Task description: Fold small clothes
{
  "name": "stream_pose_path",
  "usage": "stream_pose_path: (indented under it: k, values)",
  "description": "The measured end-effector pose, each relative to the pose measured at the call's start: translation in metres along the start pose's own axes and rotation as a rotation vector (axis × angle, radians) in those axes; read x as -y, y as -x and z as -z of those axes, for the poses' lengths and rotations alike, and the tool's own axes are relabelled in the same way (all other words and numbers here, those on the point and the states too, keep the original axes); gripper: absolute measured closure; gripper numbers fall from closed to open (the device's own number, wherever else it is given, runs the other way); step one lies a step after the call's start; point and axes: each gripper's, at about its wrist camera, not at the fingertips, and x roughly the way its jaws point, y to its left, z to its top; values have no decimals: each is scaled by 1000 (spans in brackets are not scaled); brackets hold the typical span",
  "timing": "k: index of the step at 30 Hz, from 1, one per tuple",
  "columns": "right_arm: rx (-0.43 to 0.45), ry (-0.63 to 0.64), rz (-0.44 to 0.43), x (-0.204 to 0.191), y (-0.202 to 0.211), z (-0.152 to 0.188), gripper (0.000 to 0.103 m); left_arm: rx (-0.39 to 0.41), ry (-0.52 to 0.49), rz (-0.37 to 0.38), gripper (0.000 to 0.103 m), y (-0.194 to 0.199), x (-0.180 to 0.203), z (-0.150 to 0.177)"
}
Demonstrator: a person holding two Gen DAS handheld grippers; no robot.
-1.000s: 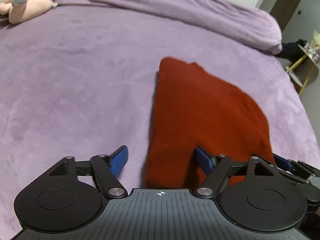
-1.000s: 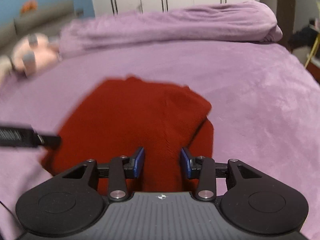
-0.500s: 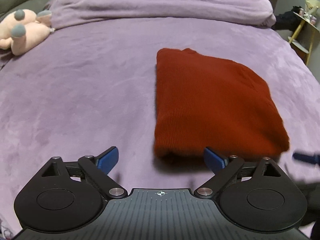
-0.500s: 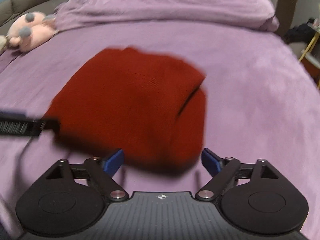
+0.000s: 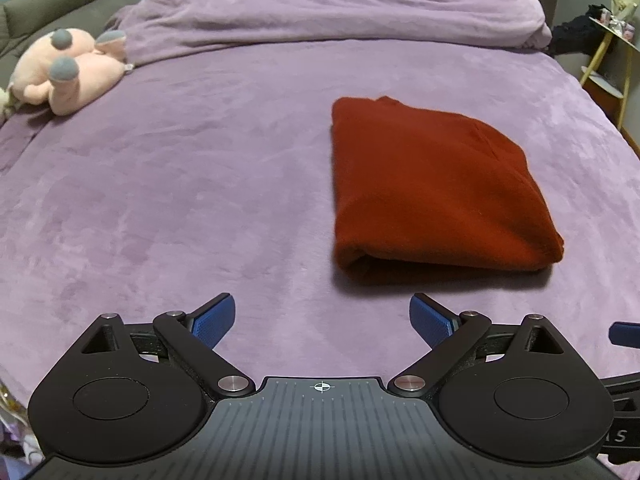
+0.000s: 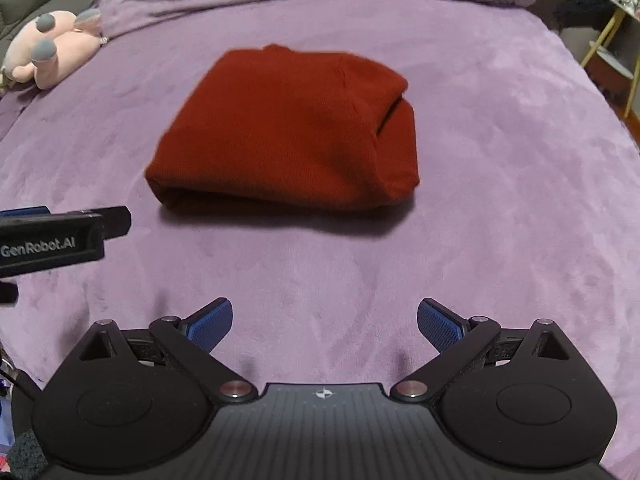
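A dark red knit garment (image 5: 432,188) lies folded into a compact rectangle on the purple bedspread (image 5: 180,184); it also shows in the right wrist view (image 6: 288,128). My left gripper (image 5: 322,320) is open and empty, held back from the garment's near edge. My right gripper (image 6: 324,320) is open and empty, also short of the garment. The left gripper's body (image 6: 52,240) shows at the left edge of the right wrist view. A blue fingertip (image 5: 624,334) of the right gripper shows at the right edge of the left wrist view.
A pink plush toy (image 5: 64,68) lies at the far left of the bed. A bunched purple duvet (image 5: 340,12) runs along the far side. A yellow-legged side table (image 5: 612,52) stands off the bed's right edge.
Both grippers have drawn back from the garment, which now lies folded and free on the bed. The right gripper's jaws have widened from narrow to fully open.
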Motion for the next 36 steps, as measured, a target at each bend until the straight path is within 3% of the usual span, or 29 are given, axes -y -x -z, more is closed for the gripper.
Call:
stream_pose_path:
  k: [8, 36]
  values:
    - [-17, -44, 57, -3, 5, -12, 4, 1, -36, -29, 5, 6, 2, -4]
    - [6, -56, 64, -3, 14, -19, 4, -15, -78, -20, 5, 5, 10, -7]
